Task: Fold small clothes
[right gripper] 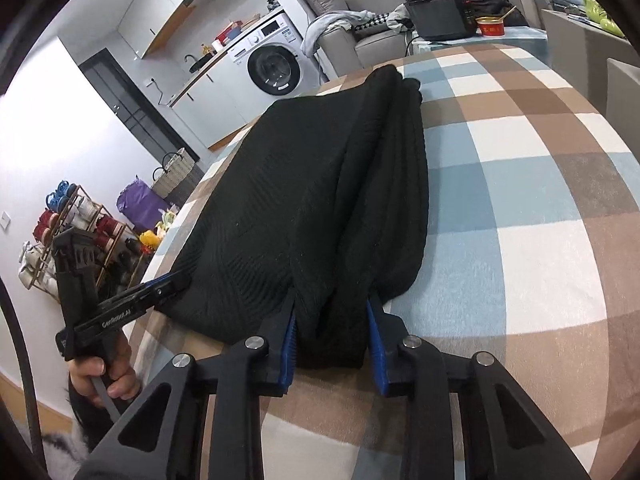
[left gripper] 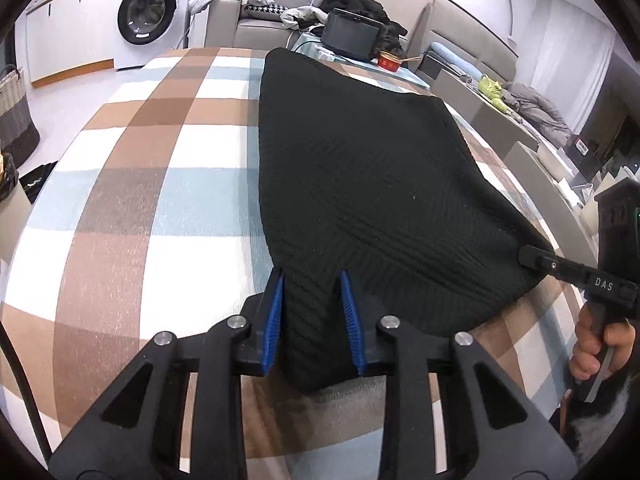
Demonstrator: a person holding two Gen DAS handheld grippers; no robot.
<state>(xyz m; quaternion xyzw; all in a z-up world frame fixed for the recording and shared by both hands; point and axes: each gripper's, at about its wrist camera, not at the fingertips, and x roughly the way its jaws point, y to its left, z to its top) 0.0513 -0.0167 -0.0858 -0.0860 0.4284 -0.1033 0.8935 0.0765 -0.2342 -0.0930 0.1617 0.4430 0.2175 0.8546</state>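
Note:
A black knit garment lies lengthwise on the checked tablecloth; it also shows in the right wrist view, with a folded layer along its right side. My left gripper is shut on the garment's near left corner, cloth bunched between its blue pads. My right gripper is shut on the near right corner between its blue pads. Each gripper appears in the other's view, the right and the left, each at the garment's near edge.
A black box and a red tin stand at the table's far end. A washing machine and sofa are behind. A shoe rack and baskets stand on the floor at left.

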